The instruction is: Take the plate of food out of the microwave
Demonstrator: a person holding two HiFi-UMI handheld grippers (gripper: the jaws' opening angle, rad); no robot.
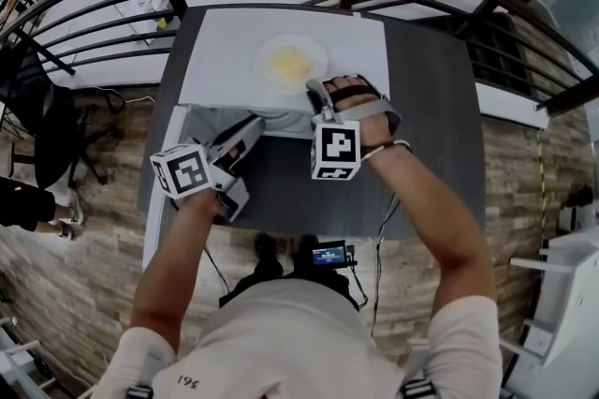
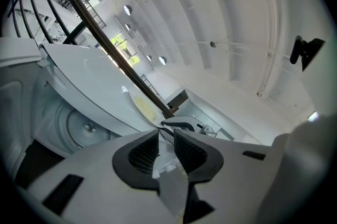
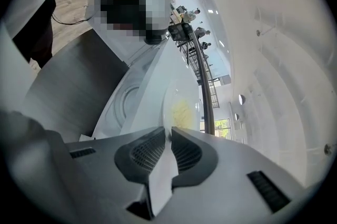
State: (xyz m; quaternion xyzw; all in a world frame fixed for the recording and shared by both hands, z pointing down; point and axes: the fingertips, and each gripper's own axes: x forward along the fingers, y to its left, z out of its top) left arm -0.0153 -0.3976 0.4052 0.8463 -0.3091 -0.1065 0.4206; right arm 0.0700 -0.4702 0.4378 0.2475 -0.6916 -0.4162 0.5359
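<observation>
Two forearms stretch forward from the person's chest toward the white microwave [image 1: 225, 51] on the dark worktop [image 1: 430, 125]. The right gripper [image 1: 316, 91] tips downward over the microwave's front edge, and its fingers [image 3: 149, 152] are pinched on the near rim of the plate [image 1: 265, 71] — a white plate of yellow food [image 1: 288, 63] that lies over the microwave's top, outside the cavity; whether it rests there or is just lifted, I cannot tell. The left gripper [image 1: 251, 127] is held level, lower and to the left, at the mouth of the open cavity, where the turntable [image 2: 79, 125] shows. Its fingers [image 2: 143, 152] stand a narrow gap apart — gripping nothing.
</observation>
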